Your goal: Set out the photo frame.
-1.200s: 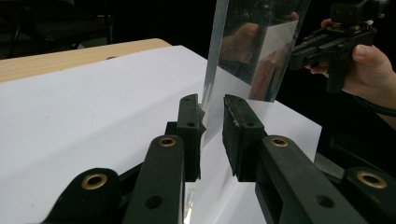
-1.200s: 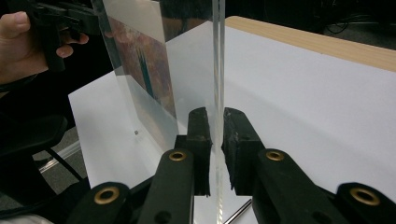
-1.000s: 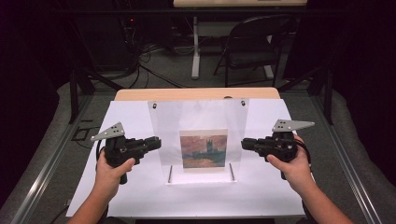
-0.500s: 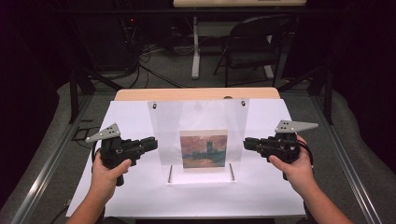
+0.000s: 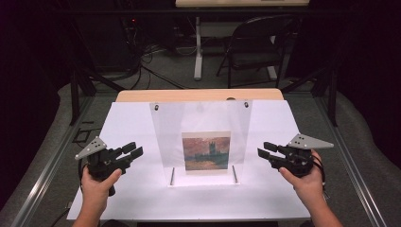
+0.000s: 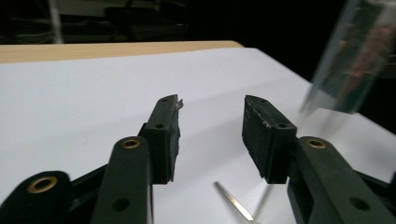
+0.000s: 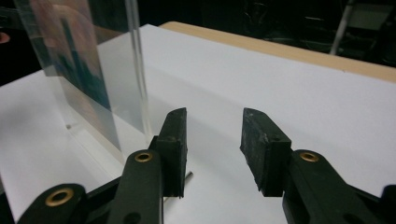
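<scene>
A clear acrylic panel [image 5: 203, 123] stands upright at the middle of the white table top [image 5: 137, 118], with a small painting print [image 5: 206, 150] held in it. Two thin metal pins [image 5: 172, 175] lie at its base. To the left of the panel, my left gripper [image 5: 134, 150] points at it, apart from it. My right gripper [image 5: 265, 150] mirrors it on the other side. Both have just been opening, with nothing between the jaws. In the left gripper view the open gripper [image 6: 212, 100] has the panel [image 6: 355, 56] far right. In the right gripper view the gripper [image 7: 214, 113] has the panel [image 7: 84, 70] at left.
The white sheet ends at a wooden table edge [image 5: 198, 95] at the back. Metal rails [image 5: 52, 161] run along both sides of the table. A folding chair [image 5: 255, 42] and a desk leg [image 5: 198, 52] stand on the floor behind.
Both grippers have drawn outward from the panel's side edges and sunk a little. Their jaws, nearly shut before, now stand apart.
</scene>
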